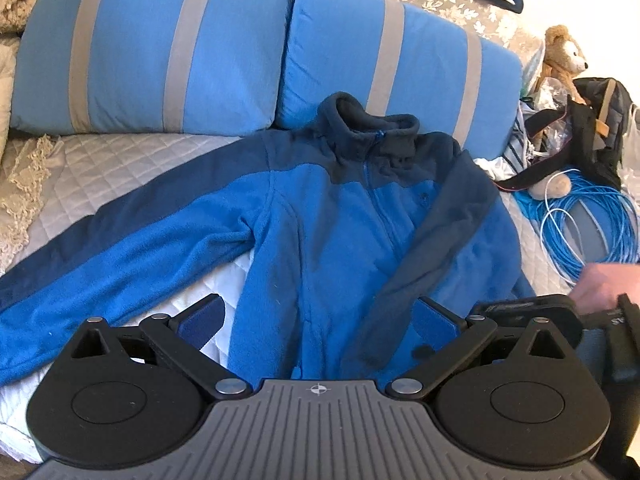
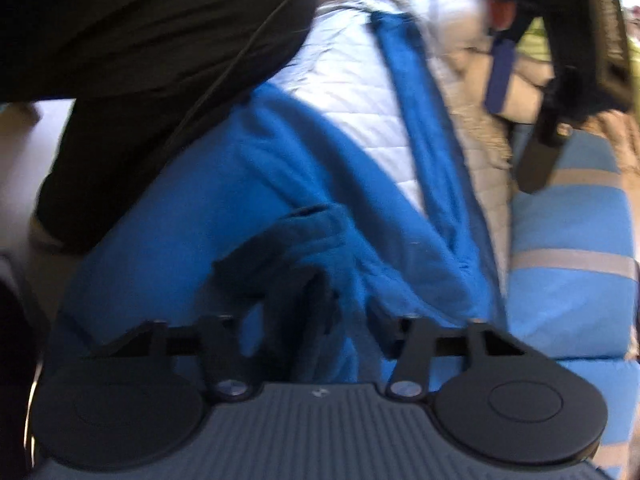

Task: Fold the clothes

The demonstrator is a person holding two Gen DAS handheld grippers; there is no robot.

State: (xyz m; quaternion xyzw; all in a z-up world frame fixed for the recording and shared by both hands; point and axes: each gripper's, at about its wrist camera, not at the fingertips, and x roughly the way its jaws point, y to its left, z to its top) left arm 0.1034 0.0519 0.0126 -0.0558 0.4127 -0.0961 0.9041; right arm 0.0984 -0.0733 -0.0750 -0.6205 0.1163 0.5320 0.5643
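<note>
A blue fleece jacket [image 1: 320, 216] with navy shoulders and collar lies front up on the quilted bed [image 1: 100, 168]. Its left sleeve [image 1: 120, 256] stretches out to the left. The other sleeve [image 1: 432, 240] is folded slantwise across the chest. My left gripper [image 1: 320, 320] hovers open over the jacket's lower front, with nothing between its blue pads. In the blurred right wrist view, my right gripper [image 2: 348, 312] is low over the jacket [image 2: 224, 184]. The dark cuff [image 2: 280, 240] and blue cloth lie between and ahead of its fingers. Whether the pads press is unclear.
Two blue pillows [image 1: 152, 48] with grey stripes line the far edge. At the right are a teddy bear [image 1: 564, 56], a black bag [image 1: 600, 120] and a coil of blue cable [image 1: 592, 224]. A hand [image 1: 604, 288] enters at the right. Dark trousers [image 2: 140, 60] fill the right view's upper left.
</note>
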